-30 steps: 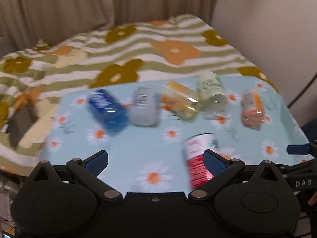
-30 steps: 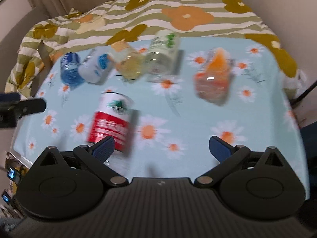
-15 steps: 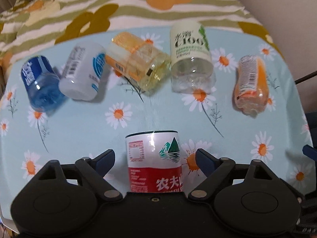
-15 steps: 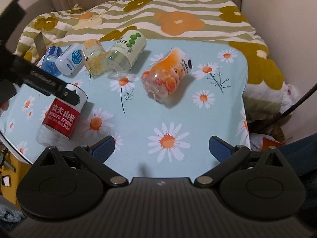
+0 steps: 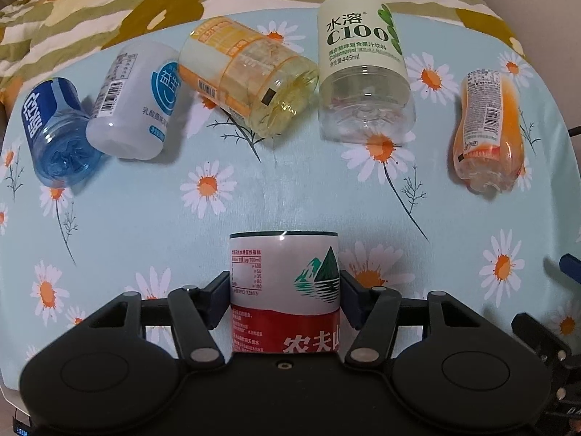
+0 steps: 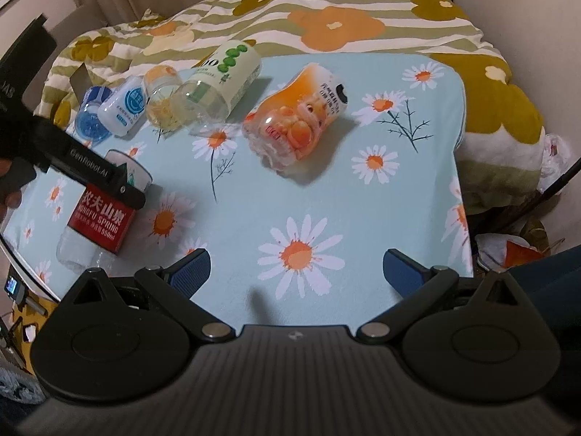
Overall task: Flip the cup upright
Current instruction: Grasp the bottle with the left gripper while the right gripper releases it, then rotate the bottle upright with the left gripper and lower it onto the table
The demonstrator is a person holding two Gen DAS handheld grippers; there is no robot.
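Observation:
The red-and-white labelled cup, a cut bottle with a mountain logo, lies on its side on the daisy tablecloth. My left gripper is shut on it, both pads pressed on its sides. In the right wrist view the same cup lies at the left under the left gripper. My right gripper is open and empty above the cloth near the front edge.
Several other cut bottles lie on their sides in a row at the back: blue, white, yellow, green-labelled C100, orange. A striped flower blanket lies behind the table.
My left gripper has moved down over the red-and-white cup and shut on it. My right gripper has swung right and stayed open.

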